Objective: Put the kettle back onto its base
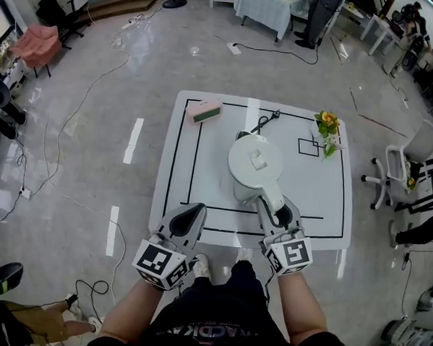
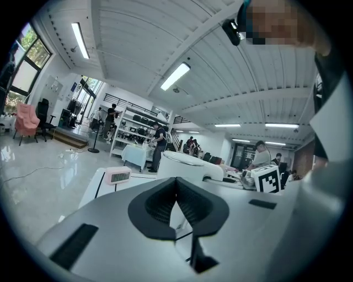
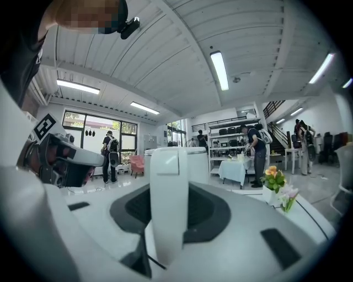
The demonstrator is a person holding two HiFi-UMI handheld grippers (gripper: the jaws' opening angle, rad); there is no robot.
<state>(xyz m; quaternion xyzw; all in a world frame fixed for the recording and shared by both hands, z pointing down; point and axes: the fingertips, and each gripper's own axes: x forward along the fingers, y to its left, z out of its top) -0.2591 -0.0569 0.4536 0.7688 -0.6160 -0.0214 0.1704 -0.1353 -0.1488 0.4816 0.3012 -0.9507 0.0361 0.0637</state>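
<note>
The white kettle (image 1: 254,163) stands near the middle of the white table (image 1: 323,203), its handle (image 1: 270,198) pointing toward me. My right gripper (image 1: 276,211) is shut on that handle; in the right gripper view the handle (image 3: 168,204) fills the gap between the jaws, with the kettle body (image 3: 193,160) behind. A black cord (image 1: 266,121) runs from the table's back to the kettle's far side; the base is hidden beneath, so I cannot tell if the kettle rests on it. My left gripper (image 1: 189,218) is shut and empty at the near table edge, left of the kettle (image 2: 187,165).
A pink digital clock (image 1: 204,111) (image 2: 117,175) sits at the table's back left. A small vase of flowers (image 1: 327,131) (image 3: 276,187) stands at the back right beside a small black square outline (image 1: 308,146). An office chair (image 1: 401,167) stands right of the table.
</note>
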